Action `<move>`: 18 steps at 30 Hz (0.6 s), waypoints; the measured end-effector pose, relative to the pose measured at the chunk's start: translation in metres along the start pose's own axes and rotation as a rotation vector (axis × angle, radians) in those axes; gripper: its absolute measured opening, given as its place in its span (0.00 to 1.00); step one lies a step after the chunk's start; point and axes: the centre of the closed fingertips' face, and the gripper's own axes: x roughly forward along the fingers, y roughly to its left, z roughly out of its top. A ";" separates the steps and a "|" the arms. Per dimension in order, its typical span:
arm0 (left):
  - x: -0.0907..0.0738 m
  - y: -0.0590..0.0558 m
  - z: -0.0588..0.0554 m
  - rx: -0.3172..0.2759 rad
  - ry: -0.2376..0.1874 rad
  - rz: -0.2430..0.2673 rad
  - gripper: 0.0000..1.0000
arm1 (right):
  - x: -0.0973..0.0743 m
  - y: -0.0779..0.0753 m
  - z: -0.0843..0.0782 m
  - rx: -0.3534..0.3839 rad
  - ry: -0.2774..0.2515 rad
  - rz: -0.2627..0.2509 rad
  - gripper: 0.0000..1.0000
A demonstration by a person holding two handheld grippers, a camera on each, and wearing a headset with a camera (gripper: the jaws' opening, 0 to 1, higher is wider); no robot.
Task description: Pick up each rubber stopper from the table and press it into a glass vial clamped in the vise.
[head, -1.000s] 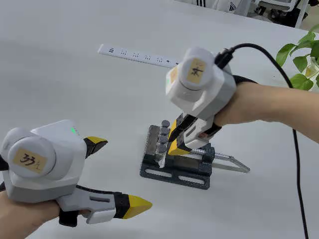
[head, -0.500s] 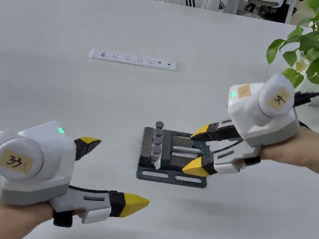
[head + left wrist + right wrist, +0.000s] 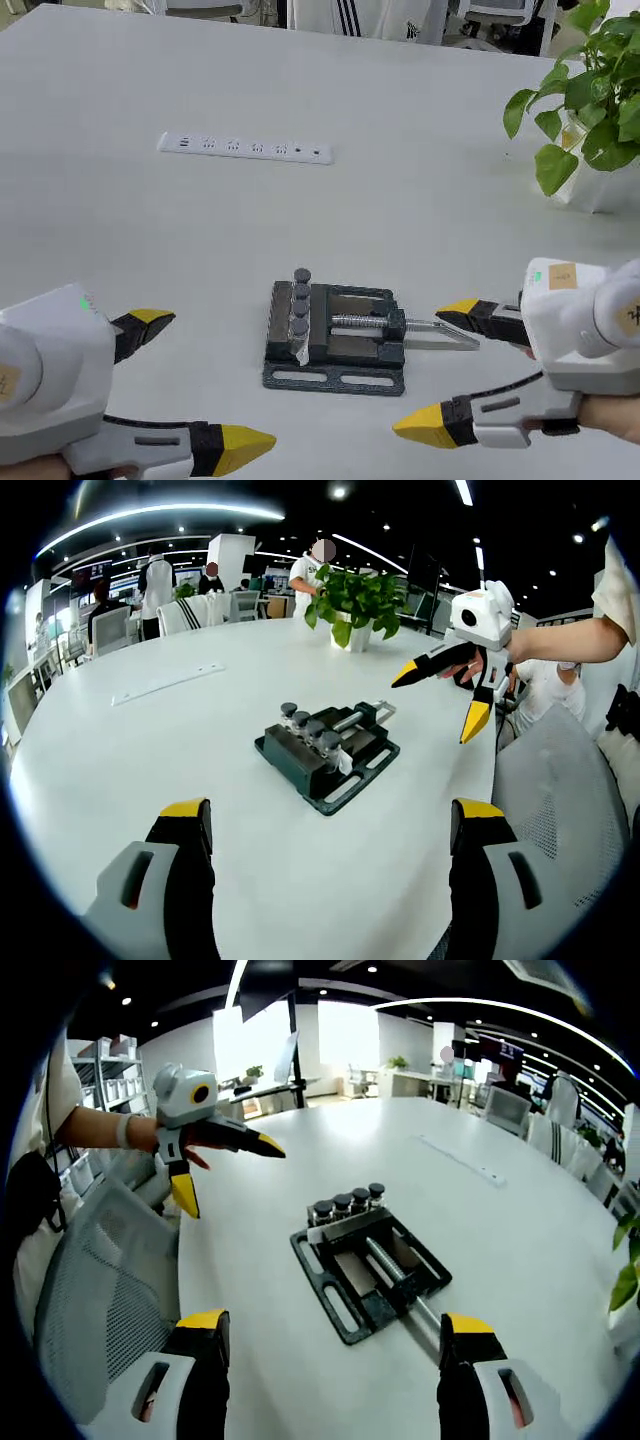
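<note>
Four small glass vials [image 3: 299,312] stand upright in a row at the lower centre of the head view. They are clamped at the left end of a dark metal vise [image 3: 345,350], which rests on the pale grey table [image 3: 200,240]. Each vial appears to carry a dark grey rubber stopper [image 3: 302,275] on its mouth; how deeply each one sits cannot be told.

The left gripper [image 3: 218,378], at lower left, and the right gripper [image 3: 418,370], at lower right, both have their yellow-tipped jaws spread wide and hold nothing. Each is well apart from the vise.

The stoppers are probably light, soft and grippy. They are best pinched across the sides of the head and pressed straight down along the vial's axis. The glass is likely thin and brittle, so sideways force risks cracking a neck. The vise looks heavy enough to stay put.

A white power strip [image 3: 245,148] lies at upper left, and a green potted plant [image 3: 590,90] stands at upper right.
</note>
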 end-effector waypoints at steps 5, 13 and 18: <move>-0.003 0.005 0.001 -0.014 -0.011 0.005 0.99 | -0.008 -0.005 -0.008 0.046 -0.033 -0.057 0.99; -0.004 0.005 0.002 -0.005 -0.003 0.001 0.99 | -0.014 0.003 -0.017 0.130 -0.081 -0.092 0.99; -0.006 0.004 0.000 -0.011 0.002 0.013 0.99 | -0.014 0.010 -0.023 0.183 -0.108 -0.105 0.99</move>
